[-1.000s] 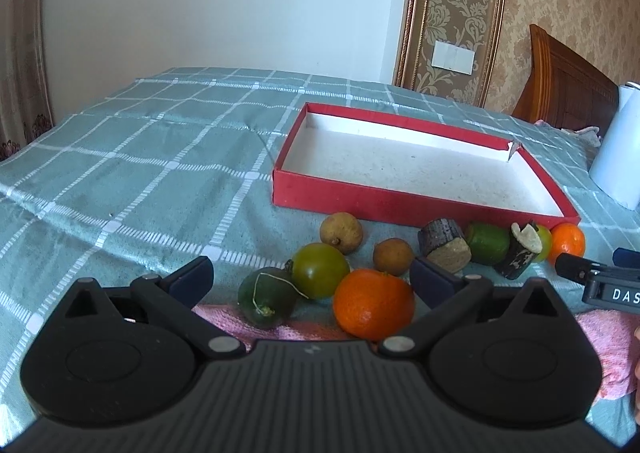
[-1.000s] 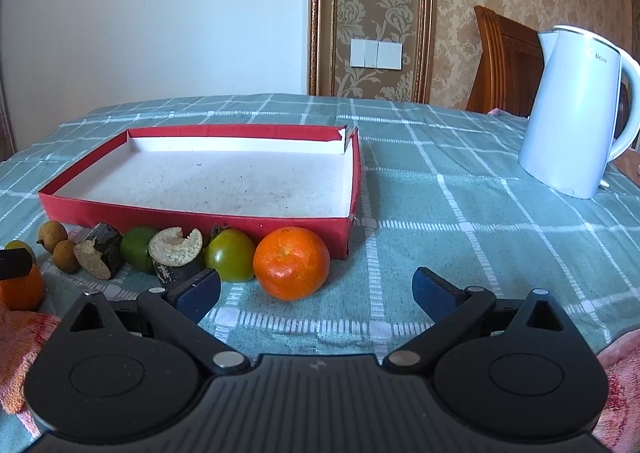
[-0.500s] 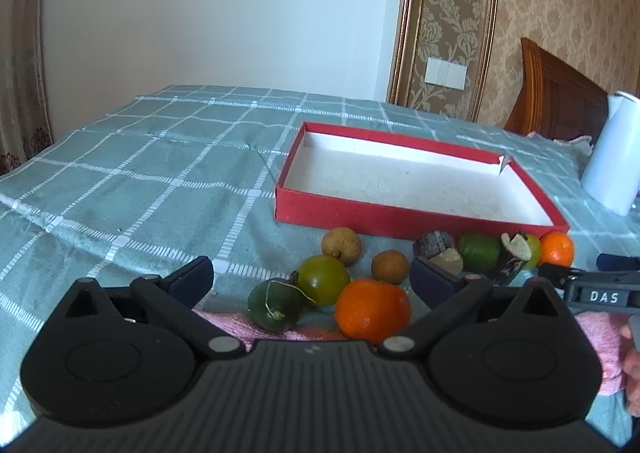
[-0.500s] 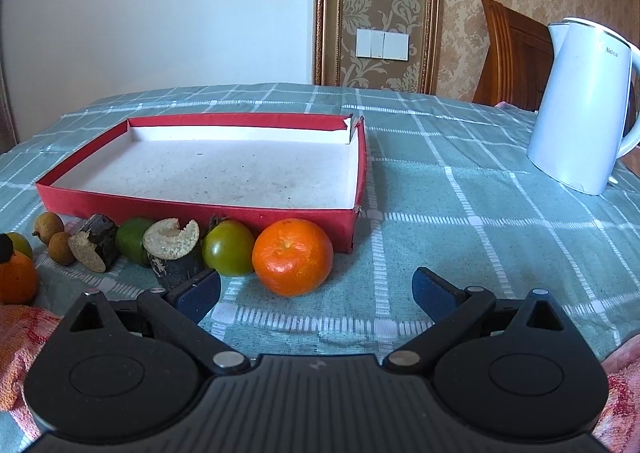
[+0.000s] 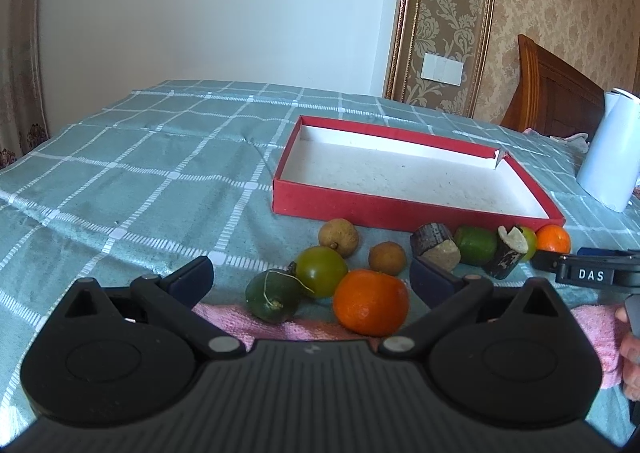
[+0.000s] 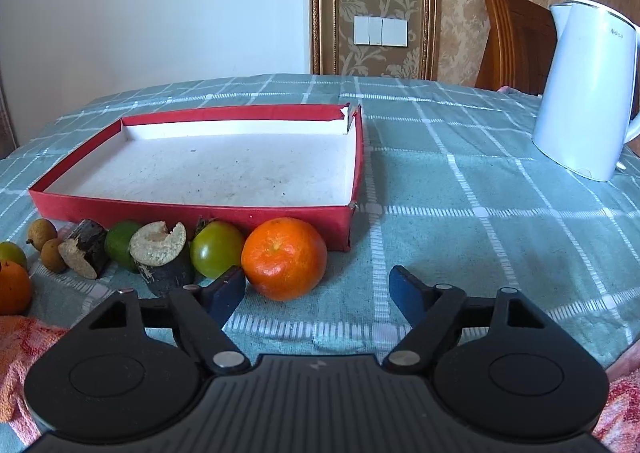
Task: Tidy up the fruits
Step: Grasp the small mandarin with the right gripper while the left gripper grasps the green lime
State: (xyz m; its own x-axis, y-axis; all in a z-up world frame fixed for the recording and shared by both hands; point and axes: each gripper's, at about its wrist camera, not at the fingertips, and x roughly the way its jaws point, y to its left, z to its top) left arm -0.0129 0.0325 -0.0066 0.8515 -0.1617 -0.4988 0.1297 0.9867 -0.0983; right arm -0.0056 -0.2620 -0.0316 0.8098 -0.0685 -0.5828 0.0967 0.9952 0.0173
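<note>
An empty red box (image 5: 400, 209) with a white floor sits on the checked cloth; it also shows in the right wrist view (image 6: 192, 211). Fruits lie in a row before it. My left gripper (image 5: 312, 279) is open, just behind an orange (image 5: 370, 301), a dark green fruit (image 5: 272, 295) and a green tomato (image 5: 322, 271). My right gripper (image 6: 318, 291) is open, its left finger beside another orange (image 6: 284, 257) and a green tomato (image 6: 216, 249). Two dark cut pieces (image 6: 160, 253) and brown longans (image 5: 338, 237) lie between.
A white kettle (image 6: 588, 93) stands at the right on the table. A pink towel (image 5: 592, 329) lies under the near fruits. A wooden chair (image 6: 516, 41) stands behind the table. The right gripper's tip (image 5: 584, 273) shows at the right of the left wrist view.
Both grippers have pulled back and risen slightly, so the fruits and box sit a little farther off. The right gripper's jaws have narrowed somewhat. No fruit has moved.
</note>
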